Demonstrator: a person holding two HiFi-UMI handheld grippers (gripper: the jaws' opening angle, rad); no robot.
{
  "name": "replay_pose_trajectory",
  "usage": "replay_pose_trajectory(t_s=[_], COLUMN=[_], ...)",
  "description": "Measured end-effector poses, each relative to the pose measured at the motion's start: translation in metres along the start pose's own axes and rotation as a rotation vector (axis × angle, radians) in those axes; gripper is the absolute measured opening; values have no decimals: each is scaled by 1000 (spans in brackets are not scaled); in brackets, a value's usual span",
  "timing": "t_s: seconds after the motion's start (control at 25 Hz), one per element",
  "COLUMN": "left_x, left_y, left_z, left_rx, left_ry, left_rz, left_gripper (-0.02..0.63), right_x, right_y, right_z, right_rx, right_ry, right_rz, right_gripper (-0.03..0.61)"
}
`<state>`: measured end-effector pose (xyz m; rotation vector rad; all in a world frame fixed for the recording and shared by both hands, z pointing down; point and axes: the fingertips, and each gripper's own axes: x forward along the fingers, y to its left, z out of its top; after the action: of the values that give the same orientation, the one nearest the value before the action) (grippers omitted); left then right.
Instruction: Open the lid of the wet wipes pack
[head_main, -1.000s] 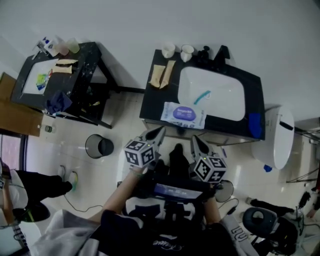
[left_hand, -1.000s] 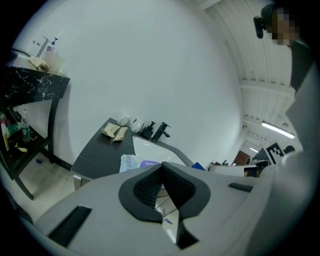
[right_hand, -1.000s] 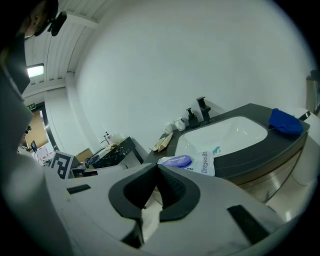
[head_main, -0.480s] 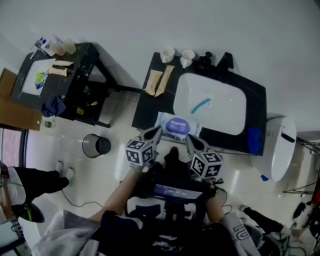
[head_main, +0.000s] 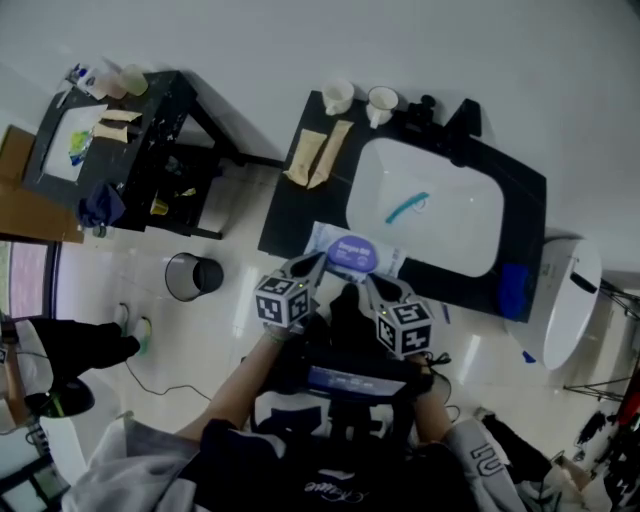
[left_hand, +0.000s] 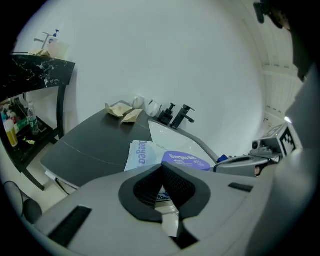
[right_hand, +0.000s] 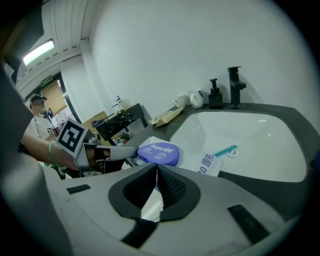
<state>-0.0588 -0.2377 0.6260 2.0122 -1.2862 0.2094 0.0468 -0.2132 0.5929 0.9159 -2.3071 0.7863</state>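
- The wet wipes pack (head_main: 340, 247) lies flat at the front edge of the dark surface (head_main: 288, 225), its right end over the front-left rim of the white basin (head_main: 440, 225).
- Its round purple lid (head_main: 353, 251) faces up and looks shut, flush with the pack.
- The left hand-held gripper (head_main: 312, 265) has its jaws together at the tips with nothing between them. It points at the near-left side of the pack.
- The right hand-held gripper (head_main: 374, 284) also has its jaws together and holds nothing. It points at the pack's near side, just right of the lid.
- From the head view the tips sit just beside the pack; whether either one touches it is hard to tell.
- A teal toothbrush (head_main: 407, 207) lies inside the basin.
- At the back of the surface stand two white cups (head_main: 338, 96), a dark pump bottle (head_main: 428, 108) and a black tap (head_main: 466, 120).
- Tan folded cloths (head_main: 318, 155) lie on the surface's back-left part, well apart from the pack.
- A round bin (head_main: 195, 277) stands on the floor to the left, near a black side table (head_main: 160, 140).
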Motion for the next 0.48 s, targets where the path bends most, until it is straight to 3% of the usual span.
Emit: replay_pose_trajectory(t_s=[0.12, 0.36, 0.48], left_x=[1, 1, 1], left_y=[2, 2, 2], left_z=[-2, -3, -4], left_rx=[-4, -9, -11], left_ry=[6, 13, 16], left_rz=[-4, -10, -15], left_gripper=[6, 6, 6], right_x=[2, 8, 7], right_y=[4, 2, 2], right_z=[0, -1, 3], right_rx=[-8, -88, -69], right_ry=[4, 45, 26], right_rz=[13, -41, -47], right_gripper=[70, 86, 86])
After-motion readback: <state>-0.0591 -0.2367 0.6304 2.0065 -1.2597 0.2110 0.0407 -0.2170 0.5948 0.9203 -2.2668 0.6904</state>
